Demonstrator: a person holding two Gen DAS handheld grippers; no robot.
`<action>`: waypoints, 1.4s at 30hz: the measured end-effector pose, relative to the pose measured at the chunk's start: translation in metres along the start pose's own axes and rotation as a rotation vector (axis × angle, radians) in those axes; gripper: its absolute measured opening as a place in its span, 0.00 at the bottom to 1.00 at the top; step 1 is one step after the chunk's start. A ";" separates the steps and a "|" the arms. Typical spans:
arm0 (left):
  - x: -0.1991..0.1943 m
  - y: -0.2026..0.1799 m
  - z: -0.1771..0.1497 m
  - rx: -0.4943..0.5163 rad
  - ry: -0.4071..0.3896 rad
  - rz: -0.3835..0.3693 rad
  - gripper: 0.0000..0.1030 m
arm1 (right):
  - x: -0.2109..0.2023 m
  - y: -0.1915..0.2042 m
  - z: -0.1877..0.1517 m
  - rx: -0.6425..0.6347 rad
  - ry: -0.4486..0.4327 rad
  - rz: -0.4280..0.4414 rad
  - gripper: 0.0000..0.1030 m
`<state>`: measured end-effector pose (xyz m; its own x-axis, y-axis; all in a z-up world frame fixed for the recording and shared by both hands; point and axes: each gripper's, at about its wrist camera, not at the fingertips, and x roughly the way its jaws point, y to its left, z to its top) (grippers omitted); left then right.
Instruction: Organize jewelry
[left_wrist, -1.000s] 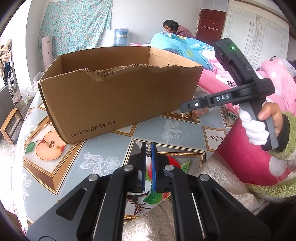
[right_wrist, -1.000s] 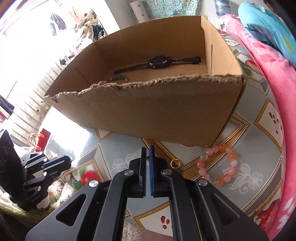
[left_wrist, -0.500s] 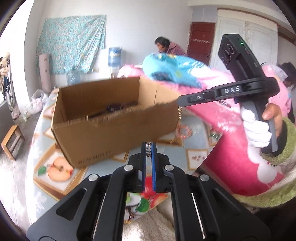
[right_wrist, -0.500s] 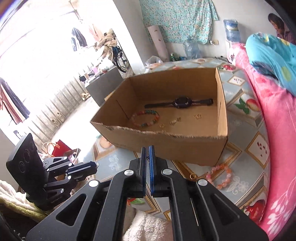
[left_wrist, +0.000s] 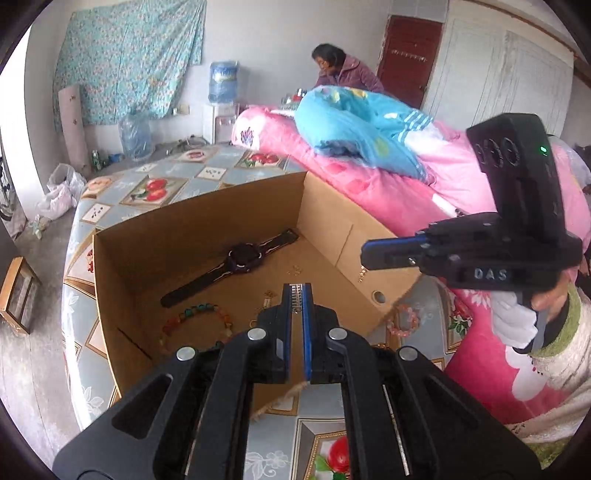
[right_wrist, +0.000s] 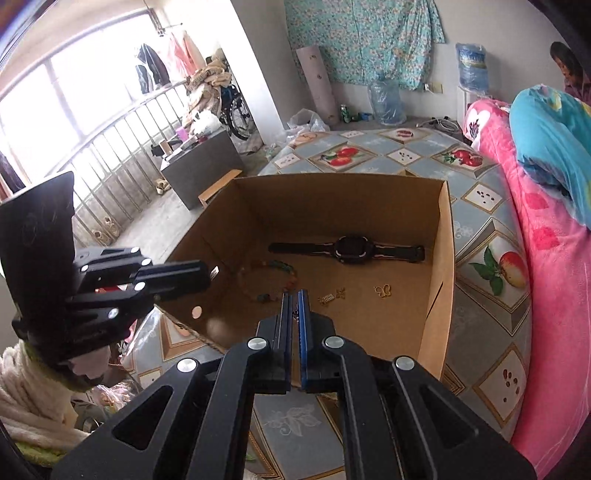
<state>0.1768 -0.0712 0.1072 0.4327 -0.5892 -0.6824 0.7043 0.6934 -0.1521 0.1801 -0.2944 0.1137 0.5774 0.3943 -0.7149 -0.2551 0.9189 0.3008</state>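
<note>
- left gripper (left_wrist: 295, 291): nearest, at 6 o'clock in the left wrist view; jaws nearly closed on a small silver chain piece (left_wrist: 294, 295) that shows in the narrow gap at the tips.
- right gripper (right_wrist: 293, 299): at 6 o'clock in the right wrist view; jaws pressed together, a tiny dark bit at the tips, too small to tell what it is.
- cardboard box (right_wrist: 445, 258): open-topped, beyond both grippers at 12 o'clock, on the fruit-print tablecloth (right_wrist: 491, 266).
- beaded bracelet (right_wrist: 273, 280): on the box floor, near side, at 11 o'clock.
- gold charms (right_wrist: 382, 291): on the box floor, at 1 o'clock.
- black watch (right_wrist: 351, 249): flat on the box floor, far side.
- pink bead bracelet (left_wrist: 404, 319): on the cloth outside the box, at 2 o'clock in the left wrist view.
- pink quilt (left_wrist: 388, 184): farther, at 2 o'clock.
</note>
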 end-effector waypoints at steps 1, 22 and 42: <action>0.013 0.006 0.008 -0.004 0.039 0.013 0.04 | 0.006 -0.003 0.000 0.003 0.017 -0.003 0.03; 0.066 0.033 0.038 -0.119 0.129 0.058 0.25 | -0.020 -0.032 -0.005 0.067 -0.053 0.006 0.18; -0.077 -0.011 -0.087 -0.123 -0.153 0.042 0.65 | -0.084 0.000 -0.113 0.106 -0.124 -0.106 0.24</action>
<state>0.0866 0.0023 0.0991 0.5475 -0.6080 -0.5750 0.6139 0.7588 -0.2178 0.0437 -0.3286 0.1026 0.6899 0.2869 -0.6647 -0.1085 0.9487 0.2969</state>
